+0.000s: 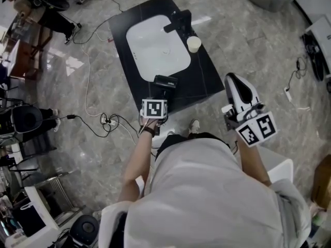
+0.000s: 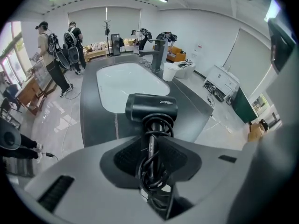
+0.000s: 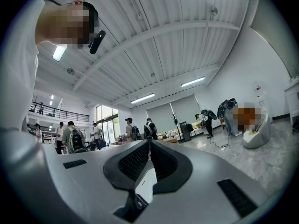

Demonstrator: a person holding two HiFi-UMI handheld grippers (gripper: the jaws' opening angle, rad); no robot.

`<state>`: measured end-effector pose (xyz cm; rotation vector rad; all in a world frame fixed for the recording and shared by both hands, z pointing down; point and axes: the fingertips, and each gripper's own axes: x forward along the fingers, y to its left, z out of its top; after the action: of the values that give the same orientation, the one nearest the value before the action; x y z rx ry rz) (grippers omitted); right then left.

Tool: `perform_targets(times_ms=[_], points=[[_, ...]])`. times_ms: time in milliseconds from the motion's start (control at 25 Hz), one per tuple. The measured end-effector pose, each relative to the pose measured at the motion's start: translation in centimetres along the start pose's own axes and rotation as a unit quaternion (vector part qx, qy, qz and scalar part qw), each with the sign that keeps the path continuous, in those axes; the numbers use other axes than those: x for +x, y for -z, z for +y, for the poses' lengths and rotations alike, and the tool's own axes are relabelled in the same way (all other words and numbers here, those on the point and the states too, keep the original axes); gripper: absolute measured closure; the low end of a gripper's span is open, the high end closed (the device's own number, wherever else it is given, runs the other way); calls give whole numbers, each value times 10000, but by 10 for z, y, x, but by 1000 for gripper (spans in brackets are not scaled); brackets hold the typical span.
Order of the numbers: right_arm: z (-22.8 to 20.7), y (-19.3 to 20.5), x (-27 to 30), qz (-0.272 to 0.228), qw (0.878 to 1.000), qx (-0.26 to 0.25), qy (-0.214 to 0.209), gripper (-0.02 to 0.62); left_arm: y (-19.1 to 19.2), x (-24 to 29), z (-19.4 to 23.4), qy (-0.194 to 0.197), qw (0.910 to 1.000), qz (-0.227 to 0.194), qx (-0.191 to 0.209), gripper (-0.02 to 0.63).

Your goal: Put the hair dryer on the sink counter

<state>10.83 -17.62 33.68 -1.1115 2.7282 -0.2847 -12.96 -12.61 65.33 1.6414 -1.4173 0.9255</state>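
Note:
A black hair dryer (image 1: 165, 81) (image 2: 150, 107), its cord wound round the handle, hangs over the near edge of the black sink counter (image 1: 201, 81) (image 2: 93, 120). My left gripper (image 1: 164, 93) (image 2: 152, 141) is shut on the handle, and the dryer's barrel lies crosswise beyond the pads. The counter holds a white basin (image 1: 158, 48) (image 2: 126, 80). My right gripper (image 1: 231, 79) (image 3: 149, 141) is held off to the right of the counter, pointing out level into the room, its jaws shut with nothing between them.
A dark faucet (image 1: 178, 20) (image 2: 159, 55) and a white cup (image 1: 194, 44) (image 2: 169, 71) stand at the basin's far right side. Cables and a power strip (image 1: 106, 120) lie on the floor left of the counter. Several people (image 2: 58, 55) stand further off.

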Motion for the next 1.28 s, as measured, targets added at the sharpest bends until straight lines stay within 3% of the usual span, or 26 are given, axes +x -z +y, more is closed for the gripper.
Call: perform_targets(times_ms=[440, 640, 1080, 1280], points=[[20, 4, -4, 106, 9999, -96, -42, 554, -5, -16, 9, -72, 9989, -444, -151, 598], [33, 7, -1, 166, 9997, -112, -111, 554, -1, -28, 10, 25, 9971, -687, -336, 603], [50, 3, 2, 241, 9994, -217, -105, 554, -24, -75, 22, 19, 9835, -1692, -641, 604], [58, 2, 3, 250, 9993, -240, -135, 554, -44, -107, 22, 56, 9676, -2476, -499, 604]])
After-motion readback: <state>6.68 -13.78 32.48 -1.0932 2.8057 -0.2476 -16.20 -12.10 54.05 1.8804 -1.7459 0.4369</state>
